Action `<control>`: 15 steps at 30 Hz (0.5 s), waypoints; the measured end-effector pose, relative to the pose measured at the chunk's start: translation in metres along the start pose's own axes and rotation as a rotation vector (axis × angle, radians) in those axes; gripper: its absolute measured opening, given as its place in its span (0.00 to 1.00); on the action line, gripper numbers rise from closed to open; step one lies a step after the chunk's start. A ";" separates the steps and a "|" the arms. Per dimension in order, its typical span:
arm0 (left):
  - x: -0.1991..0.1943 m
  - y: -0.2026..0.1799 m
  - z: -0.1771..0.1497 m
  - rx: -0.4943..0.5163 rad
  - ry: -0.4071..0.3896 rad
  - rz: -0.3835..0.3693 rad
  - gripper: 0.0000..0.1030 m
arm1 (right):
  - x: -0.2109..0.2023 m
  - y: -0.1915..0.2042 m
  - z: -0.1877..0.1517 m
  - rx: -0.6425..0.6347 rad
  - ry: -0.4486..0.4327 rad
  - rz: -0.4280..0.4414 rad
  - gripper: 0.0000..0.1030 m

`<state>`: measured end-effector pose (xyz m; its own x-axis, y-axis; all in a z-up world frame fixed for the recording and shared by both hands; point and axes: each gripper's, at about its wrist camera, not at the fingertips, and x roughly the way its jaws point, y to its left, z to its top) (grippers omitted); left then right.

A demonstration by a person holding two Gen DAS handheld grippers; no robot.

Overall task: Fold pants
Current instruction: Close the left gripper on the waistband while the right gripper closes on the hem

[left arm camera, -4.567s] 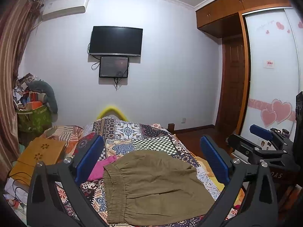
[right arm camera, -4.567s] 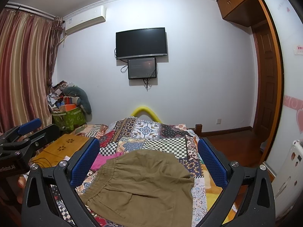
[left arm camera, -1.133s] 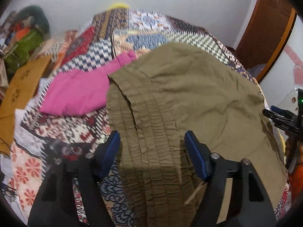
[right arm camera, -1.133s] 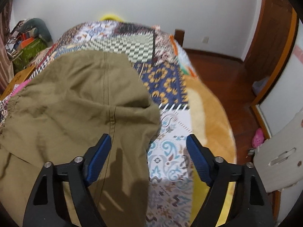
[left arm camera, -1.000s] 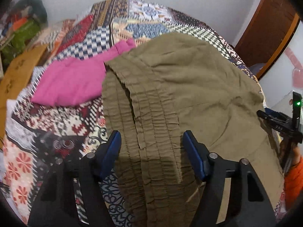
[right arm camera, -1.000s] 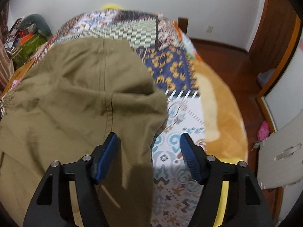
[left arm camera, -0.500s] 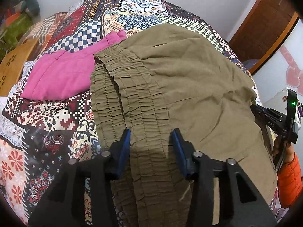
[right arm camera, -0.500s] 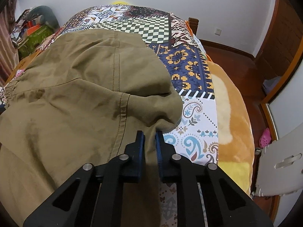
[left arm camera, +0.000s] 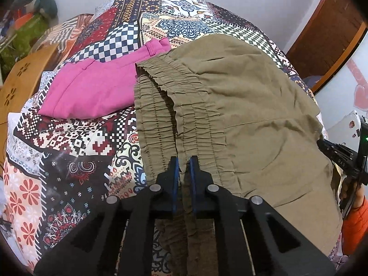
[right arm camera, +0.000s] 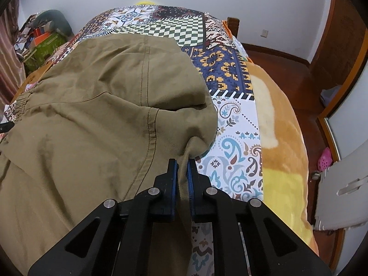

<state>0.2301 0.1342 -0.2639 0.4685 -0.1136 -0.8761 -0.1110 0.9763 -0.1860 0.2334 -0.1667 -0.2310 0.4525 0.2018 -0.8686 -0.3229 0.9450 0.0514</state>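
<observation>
Olive-brown pants [left arm camera: 253, 105] lie spread across a patchwork quilt [left arm camera: 69, 161] on a bed, gathered elastic waistband to the left. My left gripper [left arm camera: 183, 161] is closing its jaws, the blue pads pinching a fold of the waistband's near edge. In the right wrist view the pants [right arm camera: 92, 115] fill the left half, with one leg folded over. My right gripper [right arm camera: 181, 162] is shut on the near corner of the leg end, cloth bunched between its pads. The right gripper [left arm camera: 340, 158] also shows at the right edge of the left wrist view.
A folded pink garment [left arm camera: 92, 89] lies on the quilt left of the waistband. An orange blanket [right arm camera: 280, 138] covers the bed's right edge, over a wooden floor. A white plastic stool [right arm camera: 340, 188] stands at the right. A wooden board [left arm camera: 20, 78] and piled bags sit left of the bed.
Both grippers tipped down from the wall to the pants. Within the last second both sets of jaws closed from wide open onto the cloth, the right first, the left after it.
</observation>
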 end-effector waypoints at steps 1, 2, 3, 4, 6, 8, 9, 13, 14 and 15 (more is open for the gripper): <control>-0.002 0.000 0.001 -0.003 -0.002 -0.003 0.09 | -0.002 0.000 0.002 0.003 -0.003 0.001 0.09; -0.005 0.000 0.002 -0.003 -0.005 -0.007 0.10 | -0.004 0.000 0.003 0.002 -0.004 -0.001 0.11; -0.009 -0.002 0.005 0.001 -0.011 -0.006 0.10 | -0.007 0.000 0.007 -0.003 -0.011 -0.006 0.11; -0.011 -0.003 0.008 0.004 -0.020 0.002 0.16 | -0.010 0.000 0.010 -0.008 -0.021 -0.010 0.11; -0.016 -0.006 0.015 0.008 -0.042 0.010 0.34 | -0.017 -0.003 0.019 -0.005 -0.047 -0.004 0.19; -0.018 -0.007 0.022 0.006 -0.066 0.017 0.56 | -0.021 -0.005 0.026 0.005 -0.074 0.007 0.33; -0.018 -0.009 0.026 0.007 -0.079 0.021 0.56 | -0.023 -0.006 0.031 0.009 -0.095 0.009 0.38; -0.005 -0.010 0.044 0.016 -0.068 0.032 0.56 | -0.018 -0.008 0.049 0.006 -0.124 0.003 0.39; -0.001 -0.010 0.046 0.015 -0.062 0.037 0.56 | -0.015 -0.009 0.053 0.007 -0.122 0.006 0.39; 0.005 -0.009 0.049 0.013 -0.050 0.045 0.56 | -0.010 -0.010 0.059 0.006 -0.120 0.010 0.39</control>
<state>0.2767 0.1339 -0.2447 0.5062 -0.0602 -0.8603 -0.1221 0.9825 -0.1406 0.2812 -0.1629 -0.1941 0.5458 0.2399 -0.8029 -0.3228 0.9444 0.0627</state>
